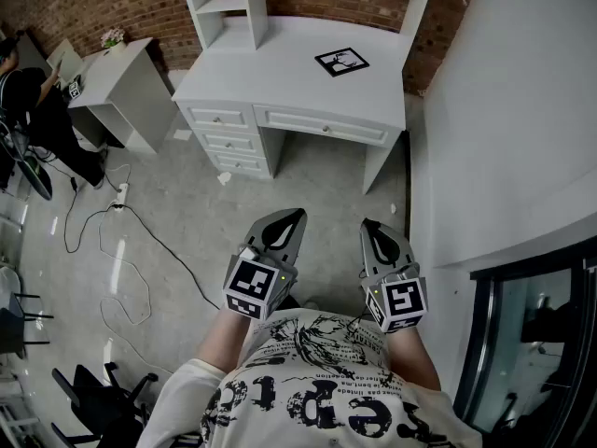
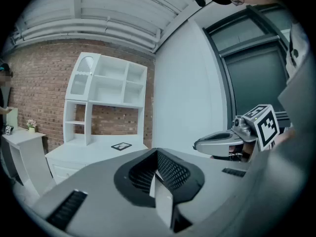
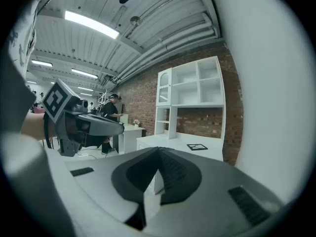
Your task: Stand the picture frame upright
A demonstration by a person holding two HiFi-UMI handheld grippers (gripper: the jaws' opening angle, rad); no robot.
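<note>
I see one picture frame (image 1: pixel 341 62). It lies flat on the top of the white desk (image 1: pixel 280 73), toward the right rear of the surface and near the foot of the hutch shelving (image 1: pixel 244 7). Its dark border faces up around a pale print. In the left gripper view the picture frame (image 2: pixel 121 146) shows as a small flat dark square on that desk, and the right gripper view shows it (image 3: pixel 197 147) the same way.

The desk front has four drawers, three stacked on the left (image 1: pixel 225 142) and one wide one (image 1: pixel 322 127) in the middle. Behind it is a brick wall (image 1: pixel 103 3).

I have two grippers, both well short of the desk and held out over the grey floor (image 1: pixel 308 189). The left gripper (image 1: pixel 291 220) has its jaws pressed together on nothing, and so does the right gripper (image 1: pixel 373 226). They sit side by side, apart from each other.

Bare floor lies between them and the desk. To the left a cable (image 1: pixel 140 241) loops across the floor from a power strip (image 1: pixel 118 197). Further left are a second, smaller white table (image 1: pixel 117 73) carrying one little plant (image 1: pixel 113 37), one person (image 1: pixel 33 110) beside it, and one black chair (image 1: pixel 93 399). On my right is a white wall (image 1: pixel 513 110).
</note>
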